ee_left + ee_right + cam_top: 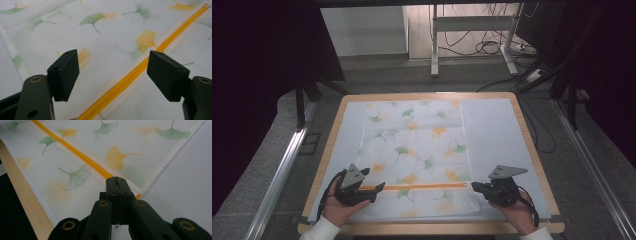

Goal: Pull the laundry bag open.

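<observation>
1. My high view looks forward and down from the near side, taking in the whole table.
2. My left gripper view sits low, close over the cloth.
3. My right gripper view is equally close; both share the orange strip.

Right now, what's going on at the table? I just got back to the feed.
A person is working on a leaf-print fabric cover lying flat on the table, with an orange zipper running across its near end. The right gripper has its jaws shut at the zipper's right end, seemingly pinching the fabric edge there. The left gripper sits at the zipper's left end with its jaws wide open, astride the zipper, gripping nothing.
</observation>
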A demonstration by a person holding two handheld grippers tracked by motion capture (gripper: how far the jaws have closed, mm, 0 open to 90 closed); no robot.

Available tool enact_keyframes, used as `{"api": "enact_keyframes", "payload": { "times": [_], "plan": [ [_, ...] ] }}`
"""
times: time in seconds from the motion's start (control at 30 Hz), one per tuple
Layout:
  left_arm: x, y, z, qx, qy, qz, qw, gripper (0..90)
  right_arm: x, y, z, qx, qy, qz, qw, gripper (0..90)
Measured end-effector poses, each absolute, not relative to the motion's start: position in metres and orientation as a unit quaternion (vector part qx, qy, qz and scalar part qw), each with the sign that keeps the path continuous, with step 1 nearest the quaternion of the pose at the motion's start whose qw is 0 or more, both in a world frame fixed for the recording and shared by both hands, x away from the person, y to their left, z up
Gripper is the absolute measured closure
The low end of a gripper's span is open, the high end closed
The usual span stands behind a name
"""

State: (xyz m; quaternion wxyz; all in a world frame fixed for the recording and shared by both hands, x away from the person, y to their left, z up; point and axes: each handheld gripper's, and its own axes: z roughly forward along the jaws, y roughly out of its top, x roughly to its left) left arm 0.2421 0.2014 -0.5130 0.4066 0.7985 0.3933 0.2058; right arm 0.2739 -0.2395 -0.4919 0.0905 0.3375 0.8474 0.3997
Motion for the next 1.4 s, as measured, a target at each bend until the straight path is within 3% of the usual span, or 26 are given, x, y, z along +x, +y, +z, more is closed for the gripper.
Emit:
{"api": "enact_keyframes", "payload": {
  "times": [1.4],
  "plan": [
    [0.275,0.098,-0.496,0.842,0.301,0.159,0.418,27.1,0.266,-0.231,-0.511,0.332,0.870,0.359,0.066,89.0]
  ]
}}
